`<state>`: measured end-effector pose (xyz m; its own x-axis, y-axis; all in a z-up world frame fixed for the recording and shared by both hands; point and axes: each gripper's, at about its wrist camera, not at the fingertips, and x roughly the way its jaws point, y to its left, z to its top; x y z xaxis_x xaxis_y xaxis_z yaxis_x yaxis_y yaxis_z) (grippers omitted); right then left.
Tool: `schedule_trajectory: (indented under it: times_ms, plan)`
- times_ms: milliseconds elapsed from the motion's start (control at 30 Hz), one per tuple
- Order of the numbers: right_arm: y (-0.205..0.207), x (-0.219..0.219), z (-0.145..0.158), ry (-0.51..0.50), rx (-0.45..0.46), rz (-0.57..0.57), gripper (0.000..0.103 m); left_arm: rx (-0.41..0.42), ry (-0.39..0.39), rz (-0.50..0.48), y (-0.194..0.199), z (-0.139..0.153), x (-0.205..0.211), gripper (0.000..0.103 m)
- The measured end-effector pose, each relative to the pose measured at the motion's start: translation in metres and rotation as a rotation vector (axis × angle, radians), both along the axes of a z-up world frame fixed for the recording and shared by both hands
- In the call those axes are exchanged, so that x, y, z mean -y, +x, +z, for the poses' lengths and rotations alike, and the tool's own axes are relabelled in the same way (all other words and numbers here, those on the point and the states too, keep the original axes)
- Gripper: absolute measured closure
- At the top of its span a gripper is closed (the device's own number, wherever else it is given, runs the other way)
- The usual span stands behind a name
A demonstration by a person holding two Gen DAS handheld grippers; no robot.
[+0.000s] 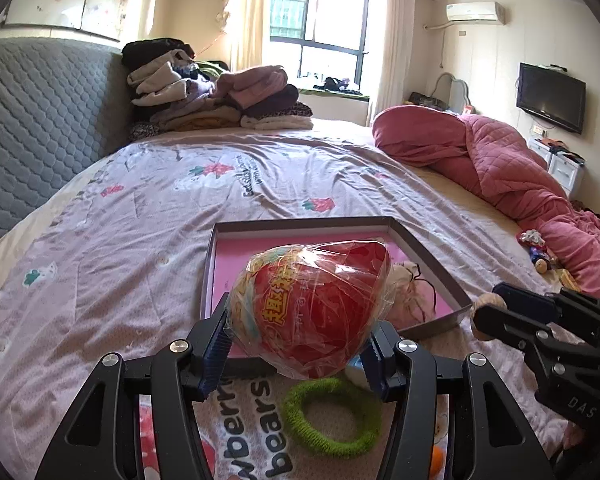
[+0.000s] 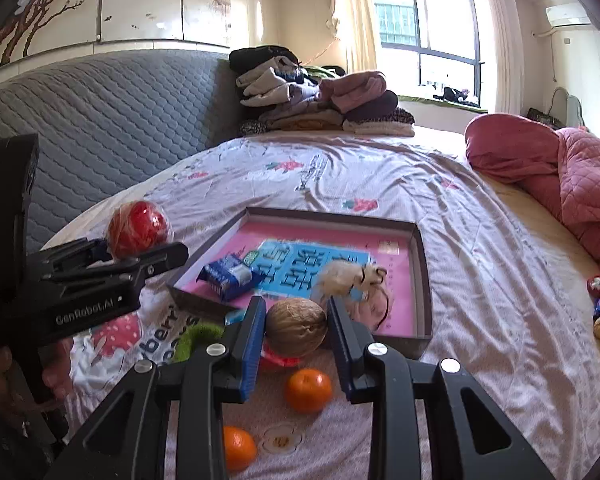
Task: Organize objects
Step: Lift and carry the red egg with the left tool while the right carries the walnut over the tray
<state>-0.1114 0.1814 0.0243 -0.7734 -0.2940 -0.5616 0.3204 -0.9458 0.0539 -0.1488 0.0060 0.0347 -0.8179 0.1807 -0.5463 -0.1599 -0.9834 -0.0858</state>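
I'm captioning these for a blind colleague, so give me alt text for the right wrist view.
The right gripper holds a brown walnut above a bedspread, just in front of a shallow pink-lined box holding a blue packet and a fluffy pouch. Two oranges lie below it; at left, the left gripper holds a red wrapped ball.

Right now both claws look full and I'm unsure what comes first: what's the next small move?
Probably carry the left claw forward over the box and release there: its red wrapped ball already hangs near the box's front edge.
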Motion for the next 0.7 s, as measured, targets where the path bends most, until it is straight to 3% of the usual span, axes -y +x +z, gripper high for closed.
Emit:
schedule_trajectory:
  times_ms: [700]
  plan:
    - [-0.041,-0.008,0.032,0.015,-0.090,-0.017,0.071,-0.066,0.035,0.018,-0.035,0.036,-0.006,0.045]
